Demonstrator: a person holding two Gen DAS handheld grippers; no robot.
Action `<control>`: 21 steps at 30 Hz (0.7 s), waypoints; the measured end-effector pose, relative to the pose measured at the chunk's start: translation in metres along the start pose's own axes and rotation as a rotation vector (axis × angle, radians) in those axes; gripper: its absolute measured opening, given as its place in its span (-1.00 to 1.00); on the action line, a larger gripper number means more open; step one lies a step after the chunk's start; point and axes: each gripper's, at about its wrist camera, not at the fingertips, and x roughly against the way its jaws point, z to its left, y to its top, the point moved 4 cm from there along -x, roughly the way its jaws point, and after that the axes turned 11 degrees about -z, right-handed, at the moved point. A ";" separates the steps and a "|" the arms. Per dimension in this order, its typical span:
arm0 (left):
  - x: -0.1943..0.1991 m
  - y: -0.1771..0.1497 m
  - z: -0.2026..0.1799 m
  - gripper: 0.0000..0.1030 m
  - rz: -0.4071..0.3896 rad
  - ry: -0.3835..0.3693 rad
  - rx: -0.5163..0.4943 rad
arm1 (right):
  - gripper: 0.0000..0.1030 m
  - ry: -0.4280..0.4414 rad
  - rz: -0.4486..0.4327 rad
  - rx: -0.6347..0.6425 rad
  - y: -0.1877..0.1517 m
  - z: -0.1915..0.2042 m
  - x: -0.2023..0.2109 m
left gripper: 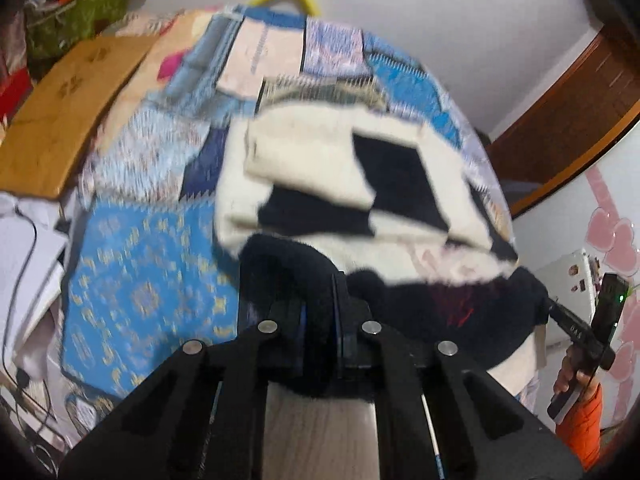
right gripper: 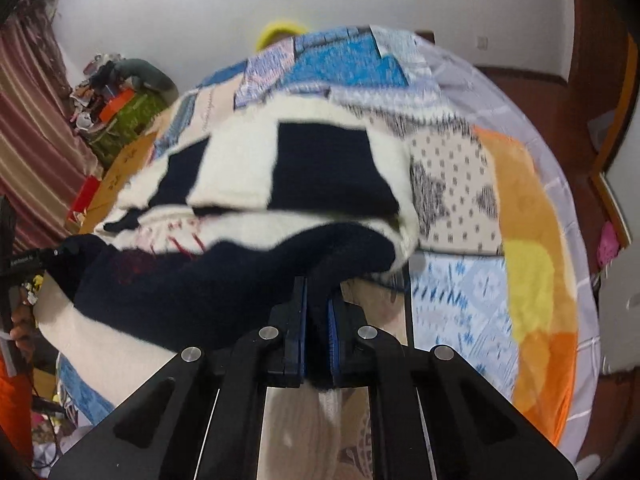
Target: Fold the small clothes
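Note:
A cream and navy block-patterned knit sweater (left gripper: 320,152) lies on a patchwork bedspread (left gripper: 152,272), its near navy edge raised off the bed. My left gripper (left gripper: 320,300) is shut on that navy edge at its left end. In the right wrist view the same sweater (right gripper: 320,152) fills the middle, and my right gripper (right gripper: 318,292) is shut on the navy edge at its right end, with cloth pinched between the blue pads. The edge hangs stretched between the two grippers. A red stitched mark shows on the cream band just behind the navy edge.
A flat cardboard sheet (left gripper: 68,112) and a green bag (left gripper: 76,20) sit at the bed's left side, with cables and papers (left gripper: 28,248) below them. An orange and yellow blanket (right gripper: 532,208) covers the bed's right part. A hand in an orange sleeve (left gripper: 576,376) holds the right gripper.

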 end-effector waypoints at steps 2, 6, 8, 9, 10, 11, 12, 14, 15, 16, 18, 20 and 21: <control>0.004 0.016 -0.002 -0.82 -0.035 -0.006 0.000 | -0.85 0.006 -0.024 0.007 0.010 0.004 0.002; 0.006 0.040 -0.007 -0.82 -0.080 -0.018 0.002 | -0.86 0.011 -0.067 0.022 0.033 0.008 0.002; 0.003 0.048 -0.010 -0.82 -0.095 -0.014 -0.003 | -0.86 0.007 -0.086 0.028 0.045 0.009 0.000; 0.000 0.053 -0.011 -0.82 -0.102 -0.007 -0.008 | -0.86 0.006 -0.092 0.030 0.049 0.009 -0.001; -0.003 0.058 -0.012 -0.82 -0.107 0.003 -0.011 | -0.86 0.003 -0.101 0.032 0.055 0.008 -0.004; -0.006 0.060 -0.011 -0.82 -0.109 0.008 -0.011 | -0.86 -0.003 -0.108 0.034 0.060 0.007 -0.006; -0.012 0.064 -0.010 -0.82 -0.108 0.018 -0.009 | -0.86 -0.009 -0.115 0.035 0.065 0.006 -0.009; -0.022 0.069 -0.007 -0.82 -0.102 0.056 -0.019 | -0.86 -0.023 -0.121 0.037 0.072 0.002 -0.015; -0.029 0.072 -0.006 -0.82 -0.101 0.081 -0.029 | -0.86 -0.035 -0.123 0.039 0.075 0.000 -0.020; -0.037 0.075 -0.003 -0.82 -0.099 0.102 -0.038 | -0.86 -0.045 -0.124 0.041 0.077 -0.002 -0.023; -0.051 0.076 0.004 -0.82 -0.085 0.126 -0.038 | -0.86 -0.071 -0.117 0.038 0.081 -0.008 -0.035; -0.066 0.074 0.012 -0.82 -0.059 0.142 -0.026 | -0.86 -0.089 -0.100 0.030 0.081 -0.015 -0.047; -0.071 0.073 0.016 -0.82 -0.048 0.148 -0.022 | -0.86 -0.096 -0.091 0.025 0.081 -0.018 -0.052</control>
